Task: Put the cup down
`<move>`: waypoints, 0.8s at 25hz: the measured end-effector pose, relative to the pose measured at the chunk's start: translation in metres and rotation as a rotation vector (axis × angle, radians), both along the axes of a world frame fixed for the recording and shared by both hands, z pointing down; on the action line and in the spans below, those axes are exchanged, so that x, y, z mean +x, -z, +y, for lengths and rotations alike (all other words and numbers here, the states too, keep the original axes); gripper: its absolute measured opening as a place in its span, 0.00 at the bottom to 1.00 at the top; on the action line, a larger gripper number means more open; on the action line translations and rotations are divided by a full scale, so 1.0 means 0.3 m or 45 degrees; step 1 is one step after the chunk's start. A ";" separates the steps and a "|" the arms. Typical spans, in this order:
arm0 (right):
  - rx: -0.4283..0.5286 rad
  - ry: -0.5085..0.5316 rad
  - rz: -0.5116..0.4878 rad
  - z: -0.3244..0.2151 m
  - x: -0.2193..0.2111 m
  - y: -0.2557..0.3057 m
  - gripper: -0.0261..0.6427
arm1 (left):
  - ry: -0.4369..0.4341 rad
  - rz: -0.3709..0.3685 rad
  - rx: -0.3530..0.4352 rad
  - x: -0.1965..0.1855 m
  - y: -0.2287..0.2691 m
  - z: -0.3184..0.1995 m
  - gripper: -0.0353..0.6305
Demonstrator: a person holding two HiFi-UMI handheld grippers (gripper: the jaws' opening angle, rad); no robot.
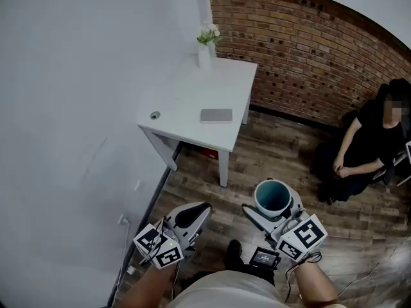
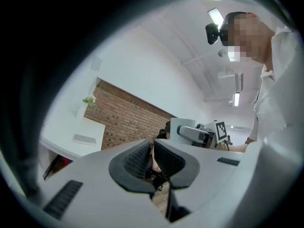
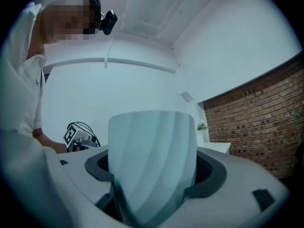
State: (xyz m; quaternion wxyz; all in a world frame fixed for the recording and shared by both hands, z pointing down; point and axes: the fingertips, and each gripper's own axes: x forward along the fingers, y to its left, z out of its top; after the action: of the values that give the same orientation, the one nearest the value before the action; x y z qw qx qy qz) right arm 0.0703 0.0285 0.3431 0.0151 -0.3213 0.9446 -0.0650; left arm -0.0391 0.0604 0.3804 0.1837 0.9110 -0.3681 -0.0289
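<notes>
The cup (image 1: 274,196), white outside and teal inside, is held upright above the wooden floor, with my right gripper (image 1: 275,205) shut on its sides. In the right gripper view the cup (image 3: 152,160) fills the space between the jaws of that gripper (image 3: 152,177), both pads against its wall. My left gripper (image 1: 200,212) hangs to the left at about the same height, jaws together and nothing in them. In the left gripper view its dark pads (image 2: 137,161) nearly meet, and the cup (image 2: 176,126) shows beyond them.
A white table (image 1: 192,95) stands ahead against the wall, bearing a vase with flowers (image 1: 207,43), a flat grey pad (image 1: 216,115) and a small round object (image 1: 155,115). A person in black (image 1: 372,140) sits at the right by the brick wall (image 1: 308,43).
</notes>
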 end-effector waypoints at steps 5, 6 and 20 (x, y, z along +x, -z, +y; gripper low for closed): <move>0.010 0.046 0.008 -0.198 0.009 -0.005 0.61 | 0.027 -0.013 -0.023 0.026 -0.017 -0.175 0.10; 0.008 0.051 0.008 -0.230 0.007 -0.009 0.61 | 0.032 -0.017 -0.030 0.024 -0.022 -0.204 0.10; -0.021 -0.044 0.028 -0.631 -0.144 -0.059 0.60 | -0.057 0.001 -0.029 -0.116 -0.065 -0.646 0.12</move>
State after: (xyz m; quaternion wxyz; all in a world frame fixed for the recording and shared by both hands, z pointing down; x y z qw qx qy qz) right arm 0.0271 -0.1608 0.3607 0.0032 -0.3384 0.9385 -0.0688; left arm -0.0738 -0.1334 0.3998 0.1947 0.9169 -0.3478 -0.0209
